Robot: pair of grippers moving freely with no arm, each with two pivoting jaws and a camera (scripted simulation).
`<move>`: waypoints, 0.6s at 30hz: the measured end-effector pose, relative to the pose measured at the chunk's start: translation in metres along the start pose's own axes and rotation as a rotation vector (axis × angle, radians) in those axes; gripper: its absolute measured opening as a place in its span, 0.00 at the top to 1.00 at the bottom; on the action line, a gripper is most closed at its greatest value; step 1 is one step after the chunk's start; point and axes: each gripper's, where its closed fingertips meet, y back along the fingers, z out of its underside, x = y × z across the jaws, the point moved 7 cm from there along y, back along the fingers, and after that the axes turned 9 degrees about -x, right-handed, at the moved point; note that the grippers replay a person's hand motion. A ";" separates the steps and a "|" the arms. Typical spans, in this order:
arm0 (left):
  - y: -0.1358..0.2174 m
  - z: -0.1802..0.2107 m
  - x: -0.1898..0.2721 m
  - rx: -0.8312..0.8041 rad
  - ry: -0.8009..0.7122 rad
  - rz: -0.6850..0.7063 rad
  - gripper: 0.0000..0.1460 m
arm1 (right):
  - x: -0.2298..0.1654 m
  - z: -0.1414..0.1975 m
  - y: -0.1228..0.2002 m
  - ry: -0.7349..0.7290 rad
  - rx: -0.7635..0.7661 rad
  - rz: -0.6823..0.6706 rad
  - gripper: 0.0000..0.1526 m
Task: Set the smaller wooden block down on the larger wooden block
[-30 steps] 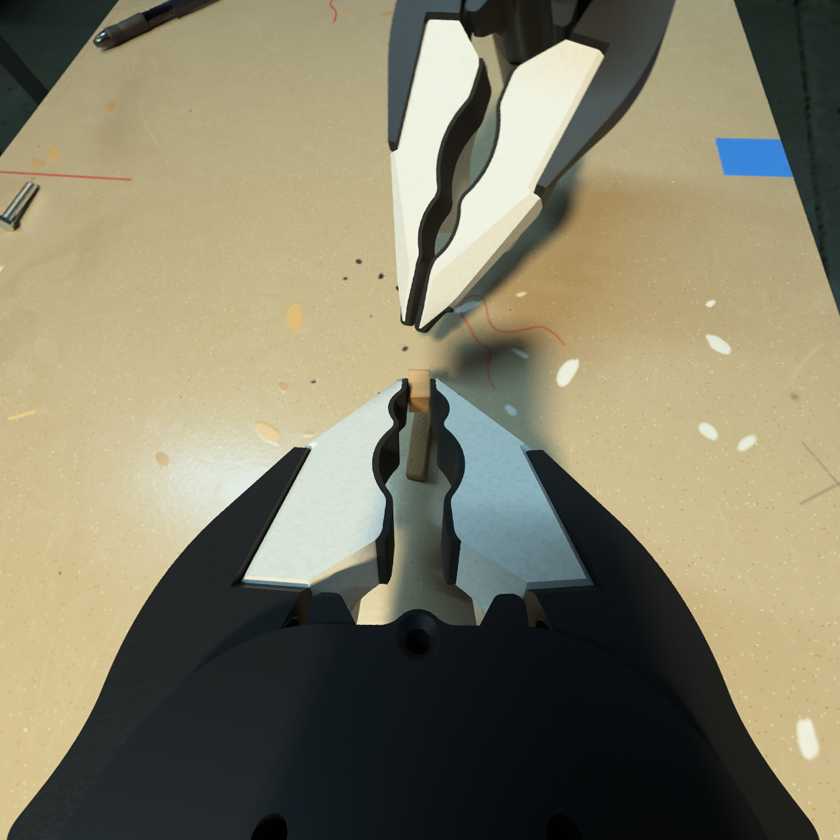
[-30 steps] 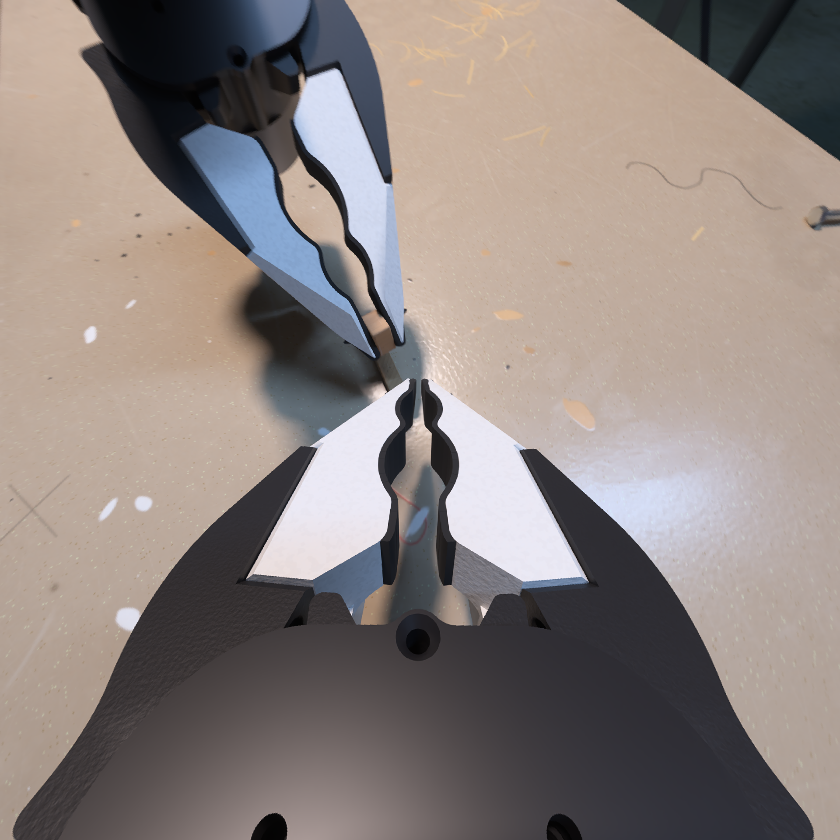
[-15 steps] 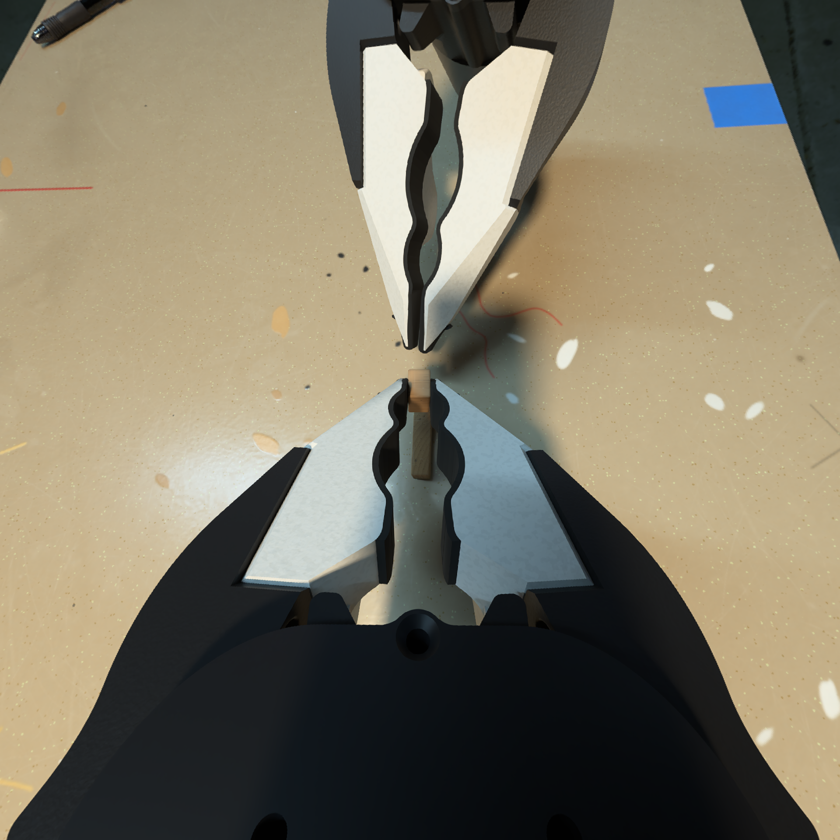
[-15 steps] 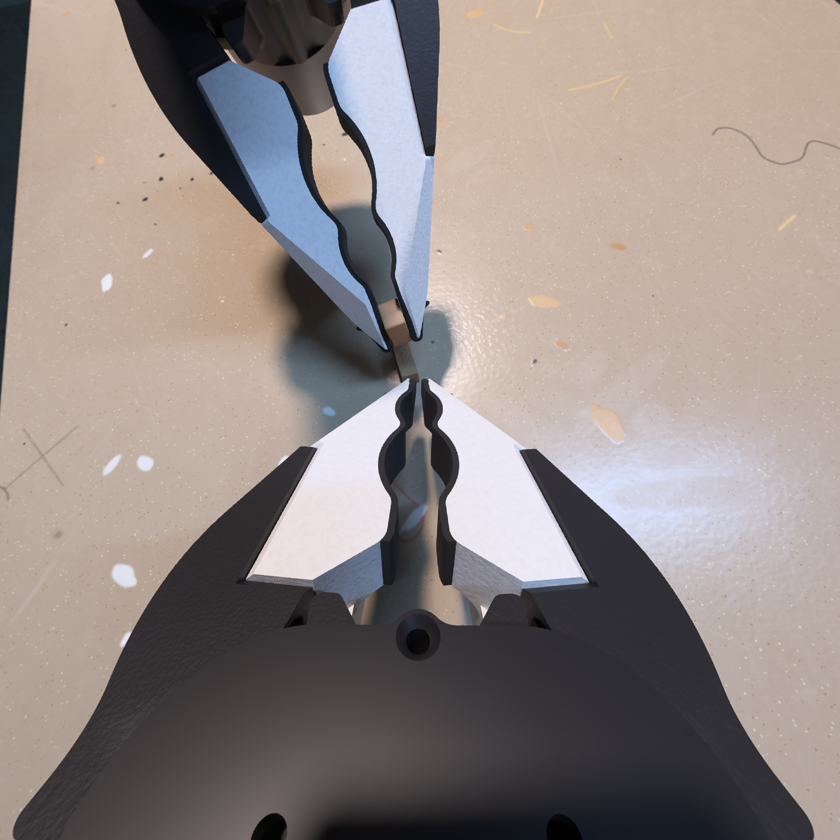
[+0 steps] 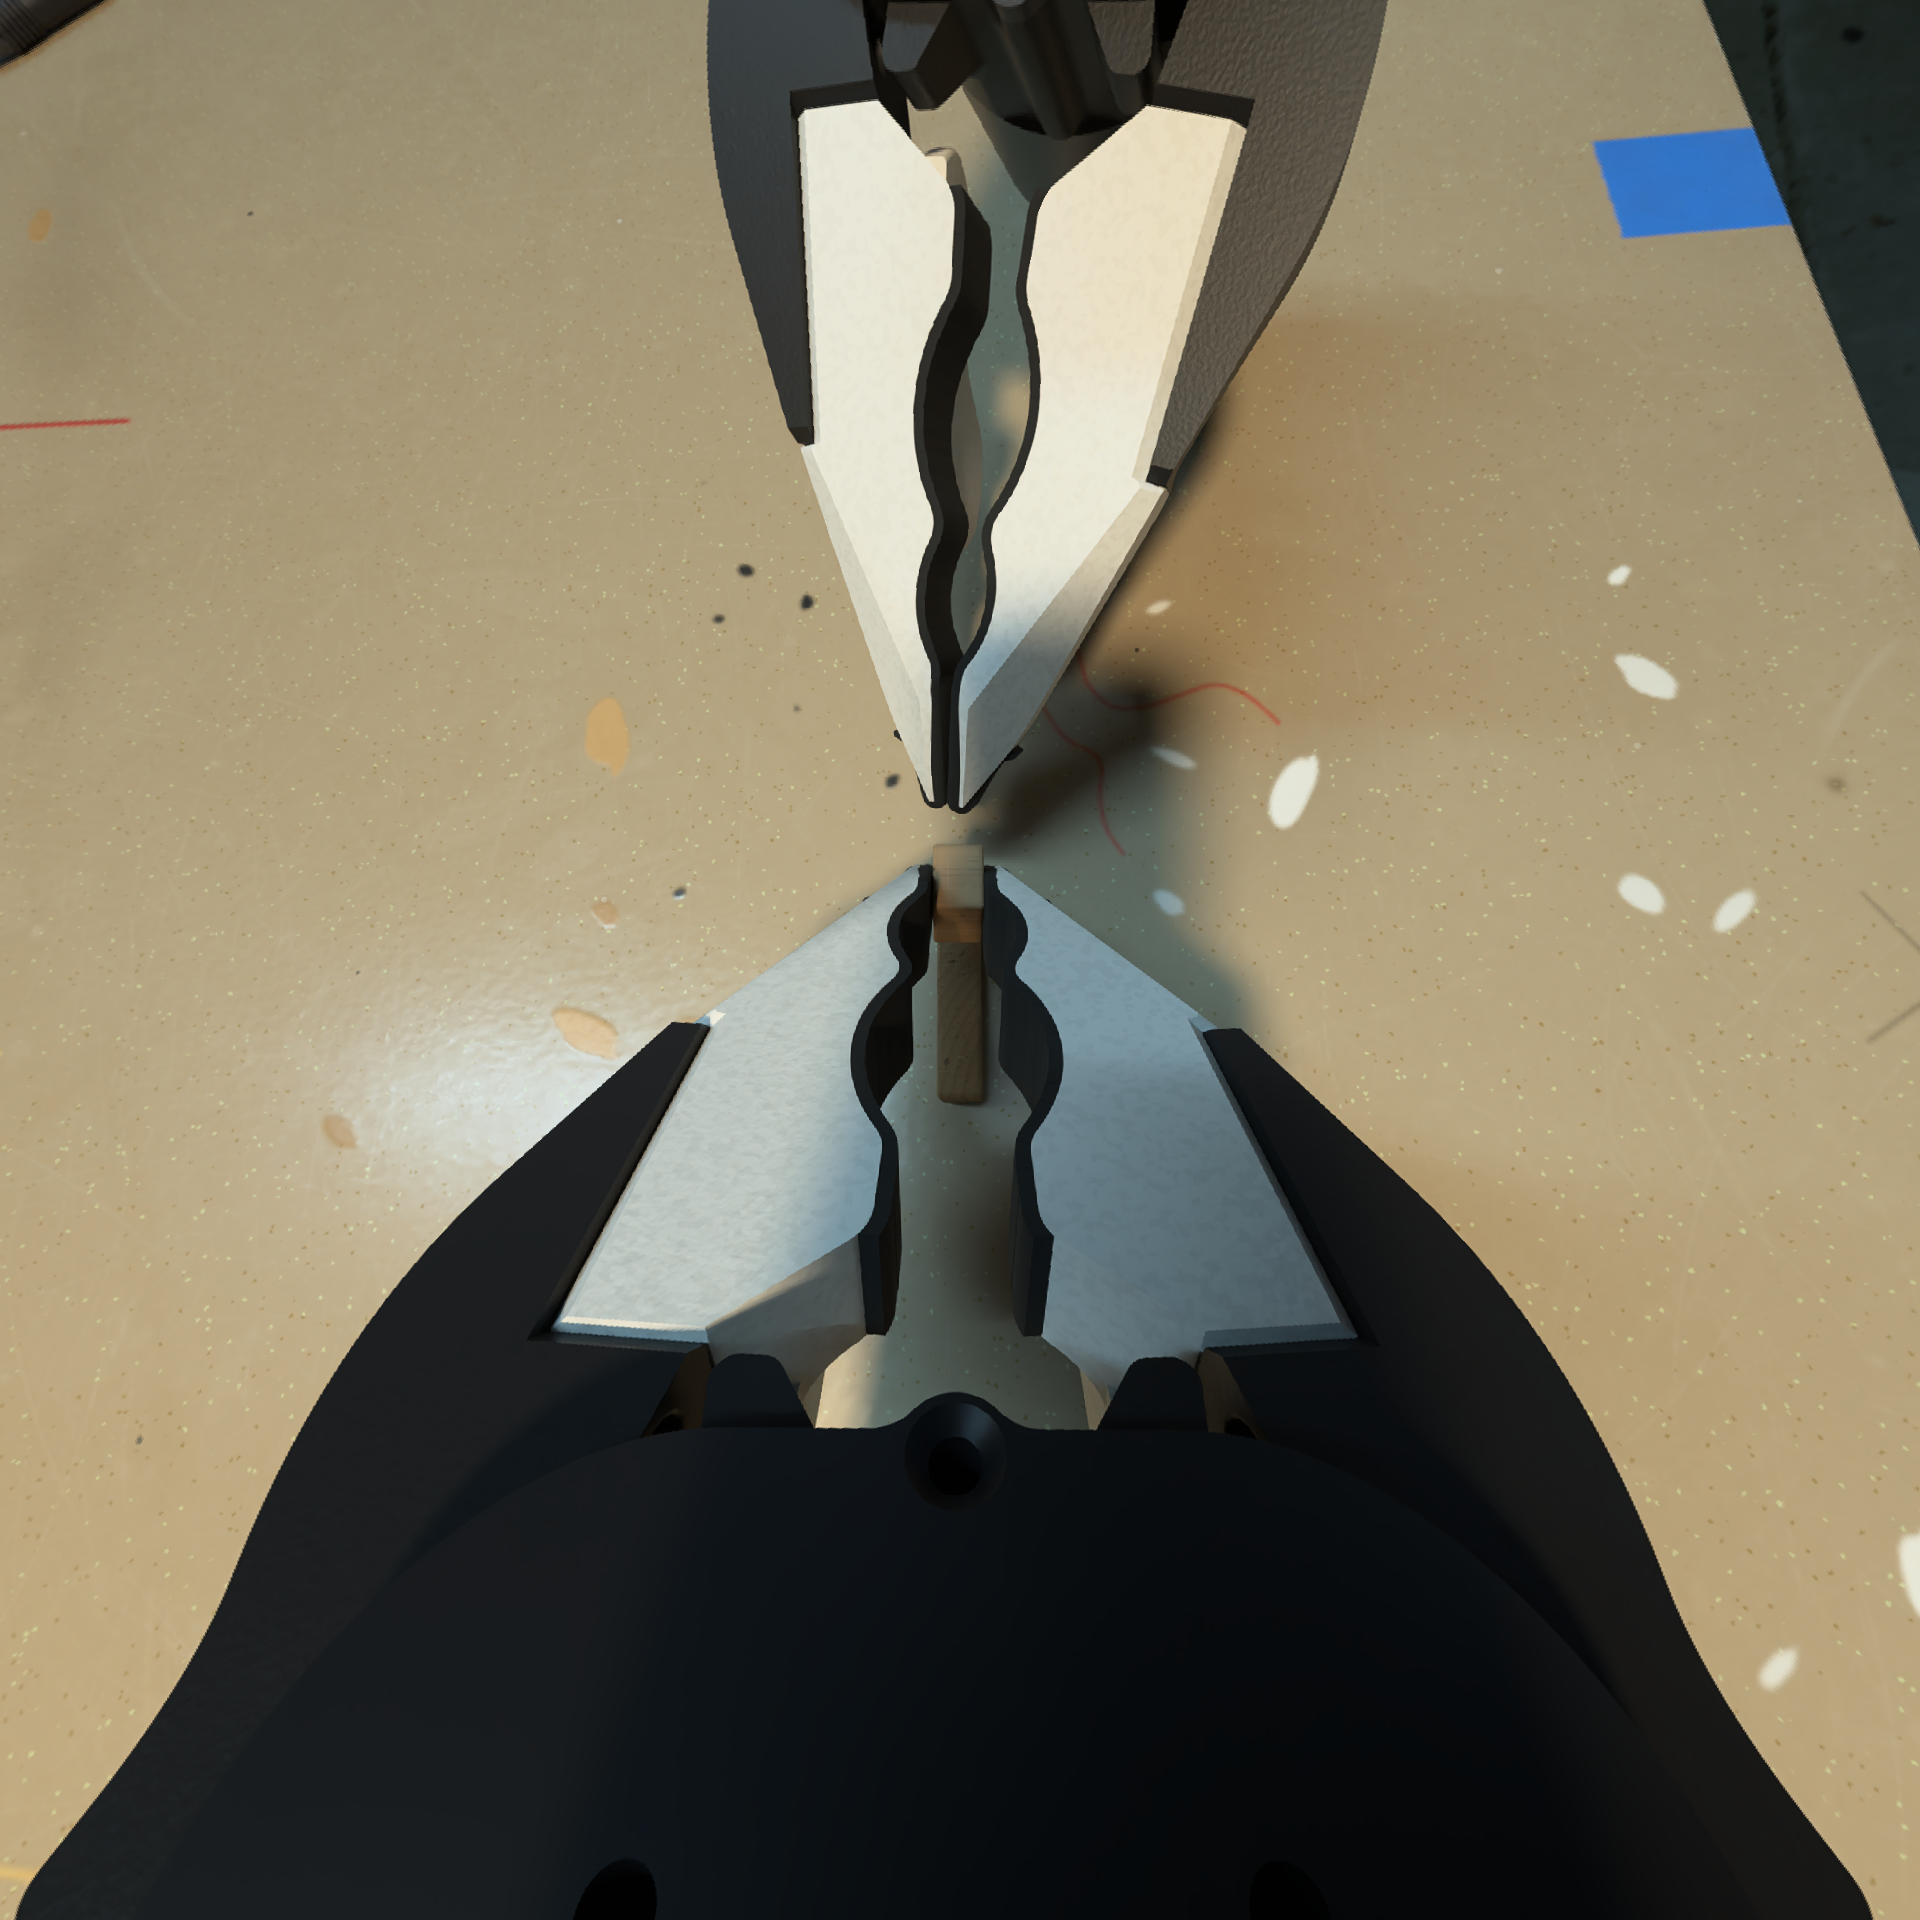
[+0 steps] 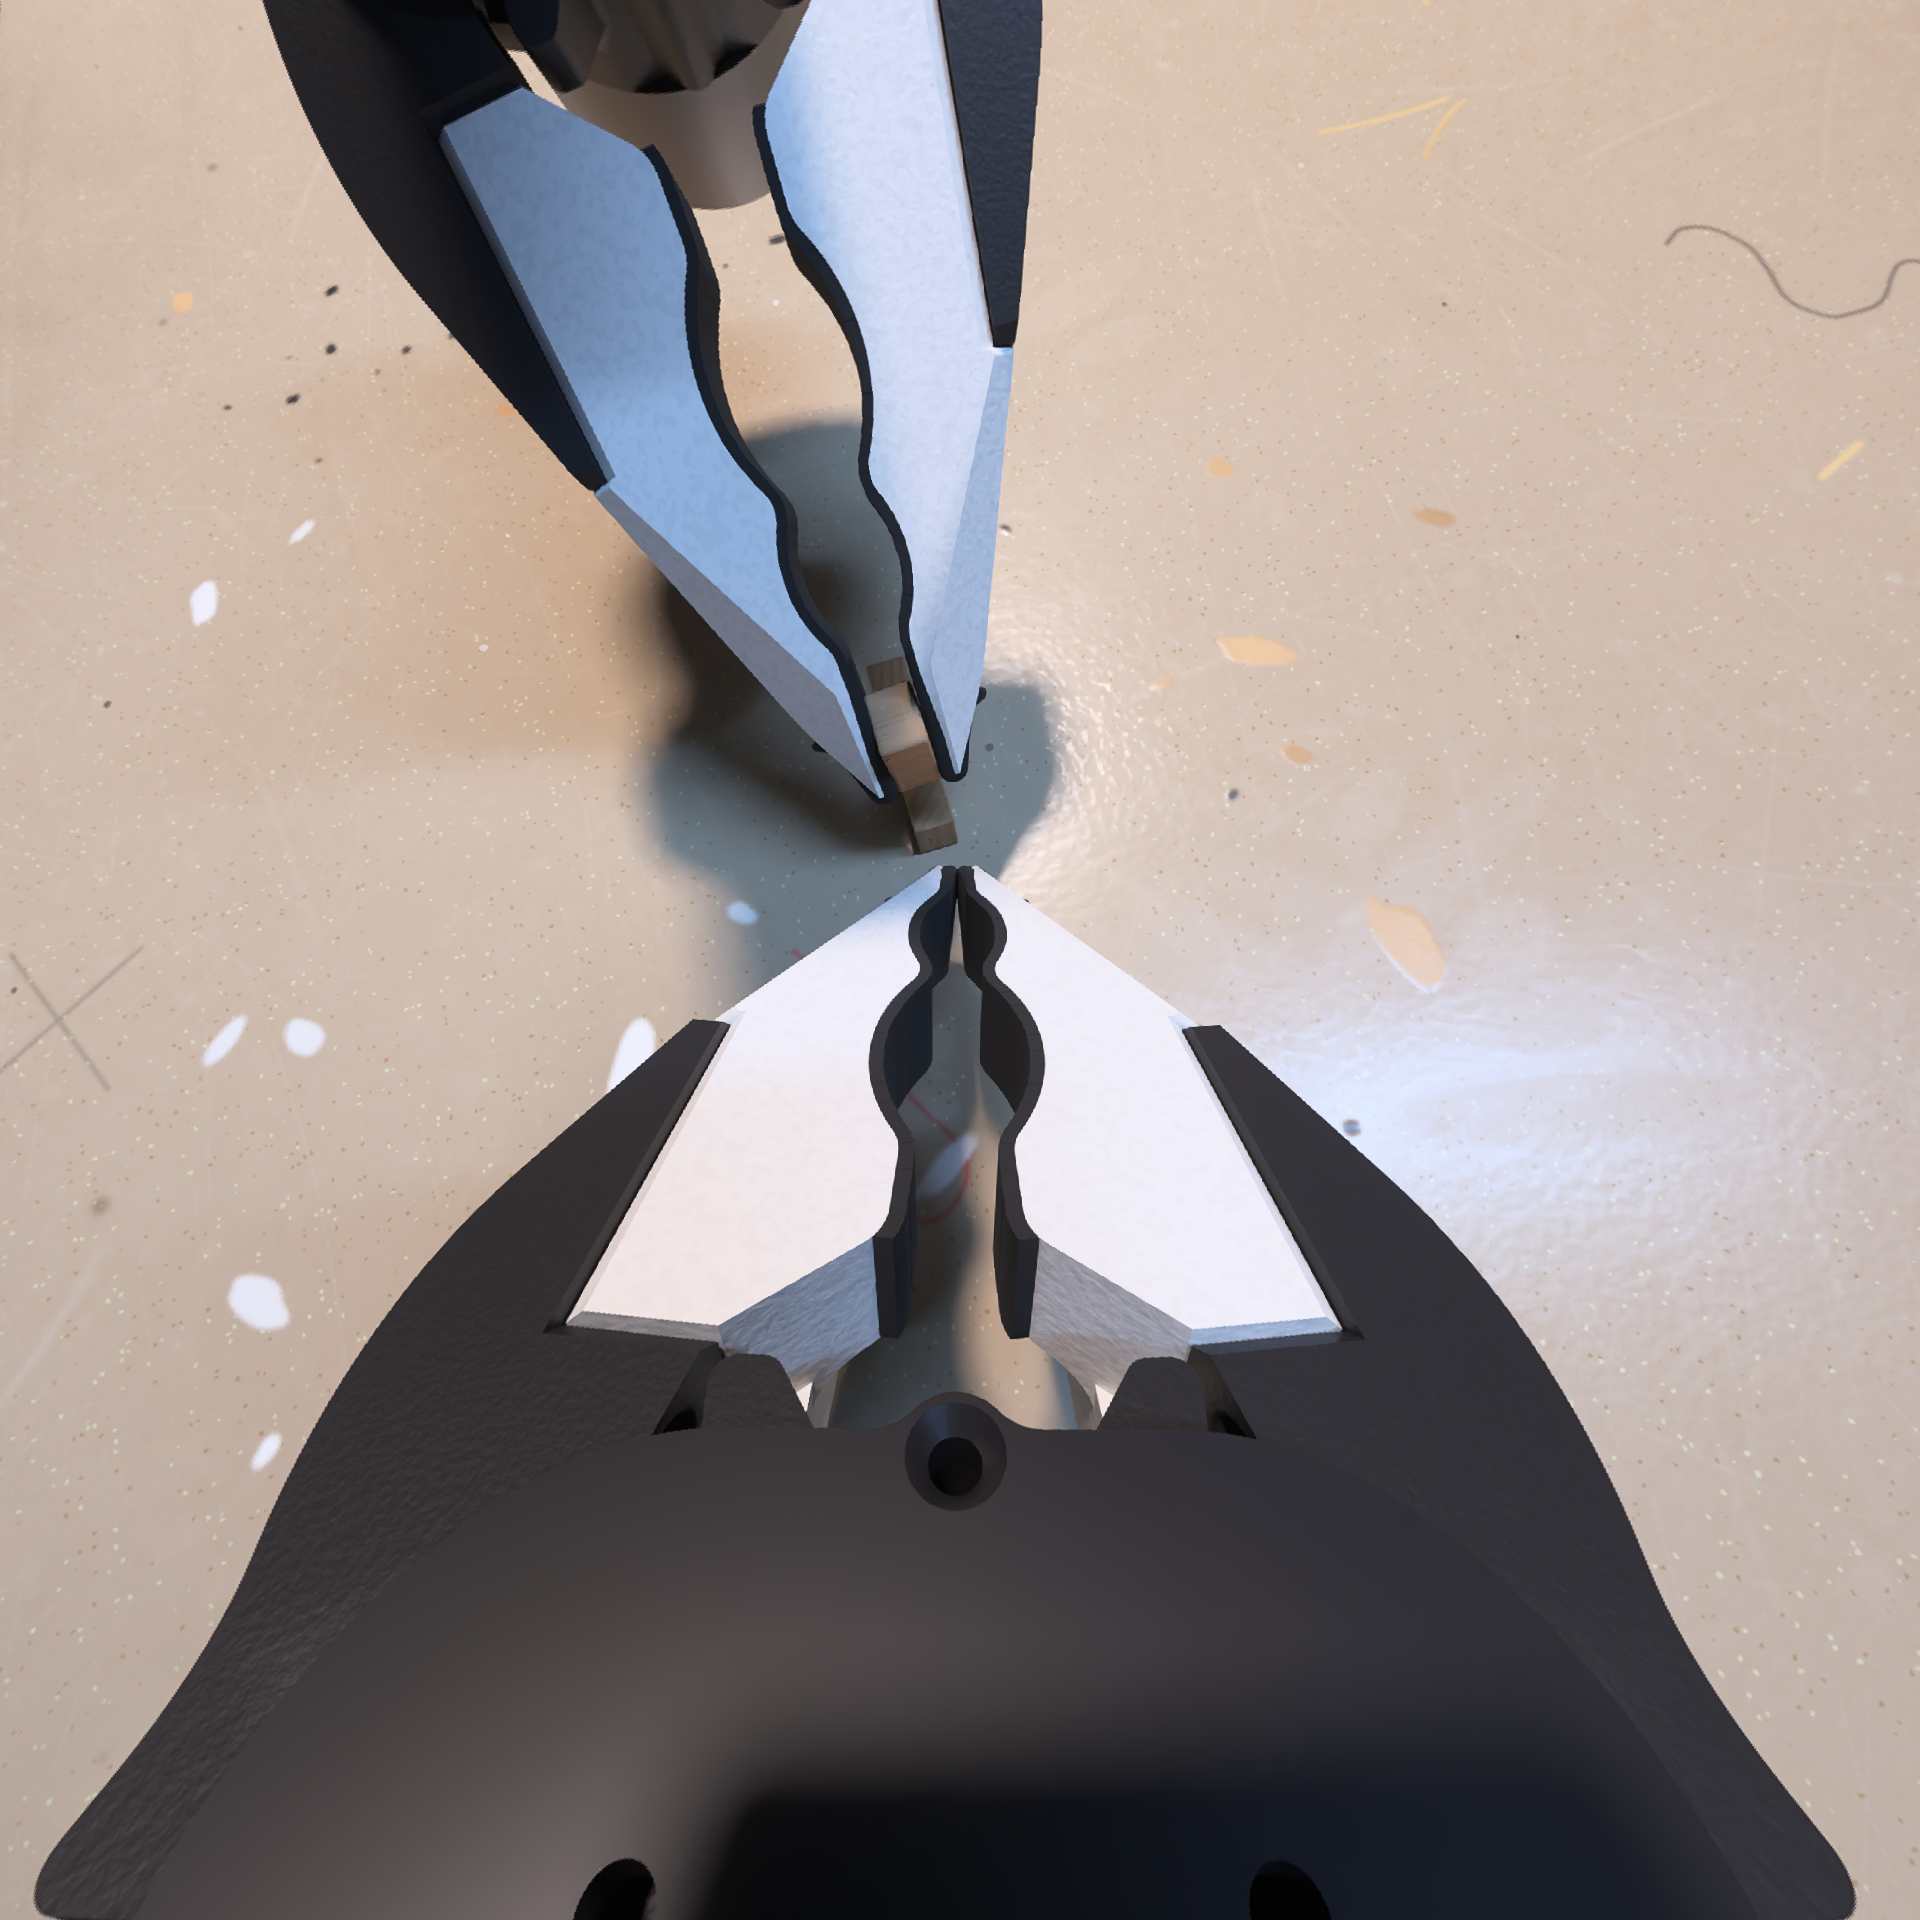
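Now gripping the smaller wooden block at the very tips of the left gripper, the fingers closing on its 2 sides and standing slightly apart around it. Holding it directly over the larger wooden block, that longer piece lying flat on the tabletop, showing through the gap between the same fingers and running lengthwise along them. Seeming to touch, small block on the far end of the long one, though not showing clearly enough to be sure. Sitting well in from the right edge of the tabletop, both blocks far from any visible corner. Facing the left gripper tip to tip: the right gripper, pinching closed on nothing, its 2 tips meeting, hovering just beyond the small block without touching it. Lying near the right edge toward the far end: a blue tape patch. Scattering across the tan surface: white paint flecks, orange spots, dark specks and a thin red squiggle beside the right gripper's shadow.
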 end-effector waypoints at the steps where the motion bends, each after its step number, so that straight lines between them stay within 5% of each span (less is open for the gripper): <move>1: 0.000 0.000 0.000 0.001 0.001 0.002 0.94 | 0.000 0.000 0.000 -0.002 0.001 -0.001 1.00; 18: -0.003 0.004 -0.001 0.016 0.003 0.020 0.94 | -0.001 0.002 -0.004 0.005 -0.012 0.005 1.00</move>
